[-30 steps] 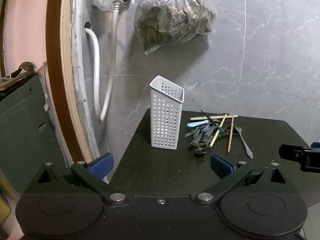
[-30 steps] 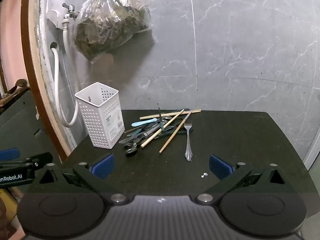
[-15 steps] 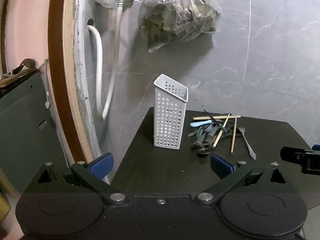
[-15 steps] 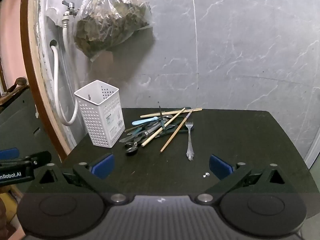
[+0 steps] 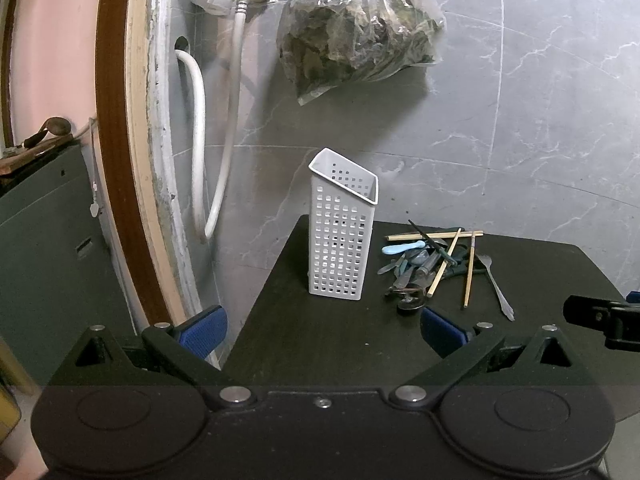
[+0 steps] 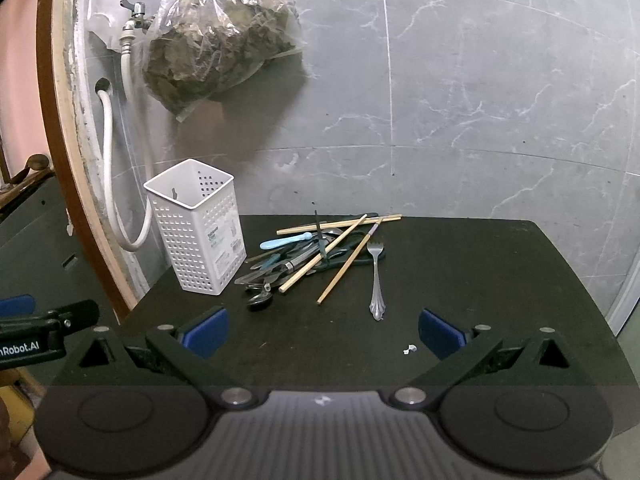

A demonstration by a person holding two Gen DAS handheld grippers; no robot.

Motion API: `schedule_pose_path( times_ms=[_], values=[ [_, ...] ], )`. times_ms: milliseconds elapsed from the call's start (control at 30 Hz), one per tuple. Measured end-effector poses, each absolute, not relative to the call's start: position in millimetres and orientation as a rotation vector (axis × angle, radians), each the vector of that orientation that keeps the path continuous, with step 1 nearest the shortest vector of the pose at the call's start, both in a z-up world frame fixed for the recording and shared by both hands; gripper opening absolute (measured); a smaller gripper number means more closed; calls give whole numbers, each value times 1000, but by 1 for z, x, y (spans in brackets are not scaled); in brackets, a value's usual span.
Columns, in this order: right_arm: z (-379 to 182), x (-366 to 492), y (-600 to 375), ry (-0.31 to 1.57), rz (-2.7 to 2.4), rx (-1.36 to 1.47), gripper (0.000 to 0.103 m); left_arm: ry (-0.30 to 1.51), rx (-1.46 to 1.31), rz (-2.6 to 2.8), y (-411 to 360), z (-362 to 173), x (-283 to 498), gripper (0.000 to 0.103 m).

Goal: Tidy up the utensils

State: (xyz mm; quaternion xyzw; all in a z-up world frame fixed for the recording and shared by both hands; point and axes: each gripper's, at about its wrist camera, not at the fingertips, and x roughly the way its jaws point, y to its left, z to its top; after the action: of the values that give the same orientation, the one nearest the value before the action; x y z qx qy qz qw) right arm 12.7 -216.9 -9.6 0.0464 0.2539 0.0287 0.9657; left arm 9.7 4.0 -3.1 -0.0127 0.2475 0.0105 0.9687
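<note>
From the left wrist view, the left gripper hung wide apart and empty above the near edge of the dark table, its blue pads bracketing the white perforated utensil holder, which stood upright at the table's back left corner. Just to the holder's right lay the heap of utensils: wooden chopsticks crossed over dark-handled cutlery, a light blue spoon at the back, a metal fork at the right fringe. From the right wrist view, the right gripper was likewise spread wide and held nothing, aimed at the pile, with the fork lying alone, tines away, handle toward the gripper. The holder looked empty. The first pick seemed best made on that fork: it lay clear of the tangle, so closing across its slim handle near the middle should lift it without dragging chopsticks. The holder looked light, so the left gripper might steady it during each drop.
</note>
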Motion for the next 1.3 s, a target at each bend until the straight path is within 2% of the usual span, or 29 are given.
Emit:
schedule_pose_path(
  times_ms=[1300],
  values=[
    [-12, 20, -214, 530, 53, 96, 103, 514, -27, 10, 8, -10, 19, 102]
  ],
)
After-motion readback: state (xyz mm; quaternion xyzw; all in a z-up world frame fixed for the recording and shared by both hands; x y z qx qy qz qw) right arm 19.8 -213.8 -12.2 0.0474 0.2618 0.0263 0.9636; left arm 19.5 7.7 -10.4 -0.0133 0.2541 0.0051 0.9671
